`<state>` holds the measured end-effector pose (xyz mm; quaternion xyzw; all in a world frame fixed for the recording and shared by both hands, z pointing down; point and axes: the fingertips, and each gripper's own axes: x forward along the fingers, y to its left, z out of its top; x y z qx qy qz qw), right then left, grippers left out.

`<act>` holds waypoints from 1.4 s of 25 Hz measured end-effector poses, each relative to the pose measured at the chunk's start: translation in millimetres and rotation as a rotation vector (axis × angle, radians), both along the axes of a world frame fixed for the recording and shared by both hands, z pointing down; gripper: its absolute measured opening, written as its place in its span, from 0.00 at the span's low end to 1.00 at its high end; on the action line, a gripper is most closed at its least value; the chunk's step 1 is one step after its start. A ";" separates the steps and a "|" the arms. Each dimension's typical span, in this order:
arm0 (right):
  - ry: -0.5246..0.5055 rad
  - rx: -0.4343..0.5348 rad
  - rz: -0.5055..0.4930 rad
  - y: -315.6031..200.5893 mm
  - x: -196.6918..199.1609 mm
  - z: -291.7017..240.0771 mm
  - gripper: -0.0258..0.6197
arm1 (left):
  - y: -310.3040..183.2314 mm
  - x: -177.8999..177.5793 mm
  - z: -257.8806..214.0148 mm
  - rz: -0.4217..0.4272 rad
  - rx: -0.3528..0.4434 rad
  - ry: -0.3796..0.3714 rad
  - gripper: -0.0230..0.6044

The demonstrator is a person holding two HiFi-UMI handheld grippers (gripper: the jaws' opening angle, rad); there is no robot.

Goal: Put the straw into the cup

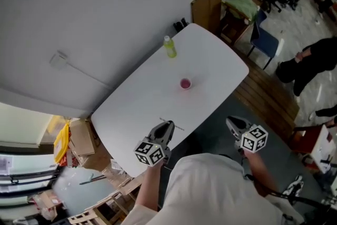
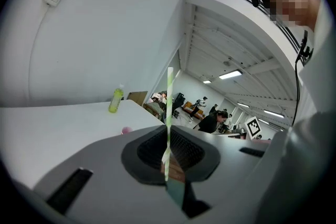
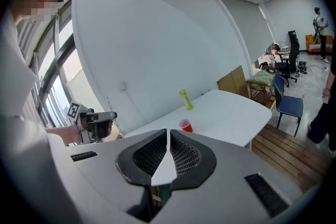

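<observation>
A small red cup (image 1: 185,83) stands upright near the middle of the white table (image 1: 221,60); it also shows in the right gripper view as the red cup (image 3: 185,125). My left gripper (image 1: 167,125) hovers at the table's near edge, shut on a thin green-and-white striped straw (image 2: 169,107). The straw stands straight up between the closed jaws of the left gripper (image 2: 168,139) and shows in the head view as the thin straw (image 1: 175,125) crossing the tips. My right gripper (image 1: 230,121) is off the table's right side, shut and empty, seen closer as the right gripper (image 3: 168,136).
A green bottle (image 1: 169,47) stands at the table's far edge, beyond the cup. A blue chair (image 1: 266,39) and a wooden board (image 1: 207,5) stand past the far end. Cardboard boxes (image 1: 81,137) lie left of the table. A person (image 1: 310,60) is at the right.
</observation>
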<state>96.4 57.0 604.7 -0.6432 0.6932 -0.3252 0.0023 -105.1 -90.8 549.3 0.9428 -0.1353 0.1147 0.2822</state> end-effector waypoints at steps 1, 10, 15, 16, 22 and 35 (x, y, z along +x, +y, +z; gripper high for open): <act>0.001 -0.002 0.005 -5.1 1.5 -0.2 0.10 | -6.3 1.6 0.6 0.007 0.002 -0.001 0.07; 0.023 -0.016 0.043 -42.8 9.4 -1.8 0.10 | -44.9 13.0 7.0 0.062 -0.015 0.006 0.07; 0.027 -0.028 0.043 -52.5 3.8 -4.6 0.10 | -54.9 14.5 6.7 0.074 -0.020 0.020 0.07; 0.028 -0.030 0.042 -53.4 4.1 -4.6 0.10 | -56.3 14.9 6.3 0.073 -0.021 0.023 0.07; 0.025 -0.030 0.039 -57.1 9.2 -9.9 0.10 | -58.3 16.4 5.7 0.044 -0.043 0.039 0.07; -0.012 -0.057 -0.059 -83.2 37.3 1.0 0.10 | -58.2 52.5 11.0 -0.011 -0.062 0.019 0.07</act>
